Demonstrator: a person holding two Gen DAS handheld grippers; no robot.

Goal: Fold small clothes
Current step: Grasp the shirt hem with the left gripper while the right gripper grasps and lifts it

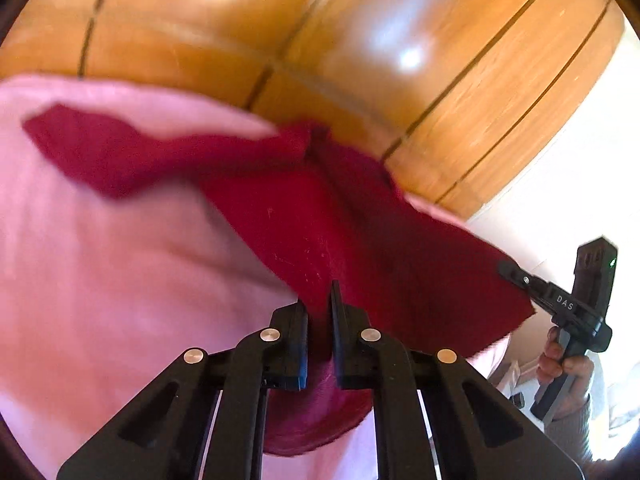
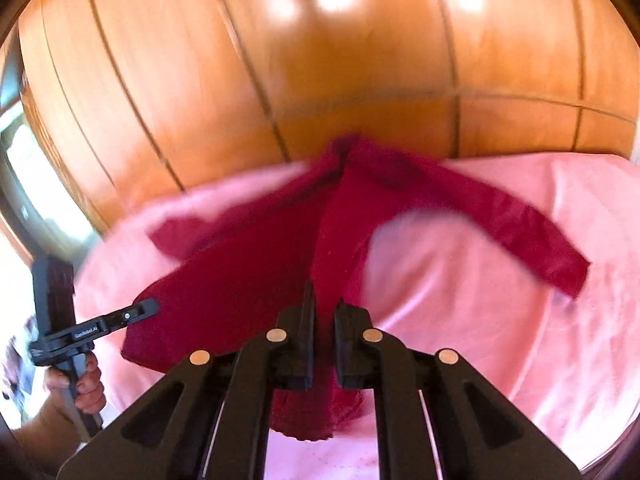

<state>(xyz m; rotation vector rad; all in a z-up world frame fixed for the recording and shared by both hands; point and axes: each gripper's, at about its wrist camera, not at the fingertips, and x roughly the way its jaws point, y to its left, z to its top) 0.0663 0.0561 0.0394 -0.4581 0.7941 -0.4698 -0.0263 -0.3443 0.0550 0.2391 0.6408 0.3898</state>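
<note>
A dark red long-sleeved top [image 1: 304,216] is lifted over a pink cloth-covered surface [image 1: 100,260]. My left gripper [image 1: 319,304] is shut on its hem edge. My right gripper [image 2: 325,312] is shut on the other part of the hem of the red top [image 2: 280,248]. Each gripper shows in the other's view: the right one [image 1: 508,270] at the garment's right corner, the left one [image 2: 150,306] at its left corner. One sleeve [image 2: 512,232] trails out to the right over the pink cloth [image 2: 500,320]; another sleeve [image 1: 100,148] lies to the left.
Glossy wooden panels [image 1: 360,40] with dark grooves rise behind the pink surface, also in the right wrist view [image 2: 280,60]. A bright window or doorway [image 2: 32,184] is at far left. A white wall area [image 1: 580,160] lies at right.
</note>
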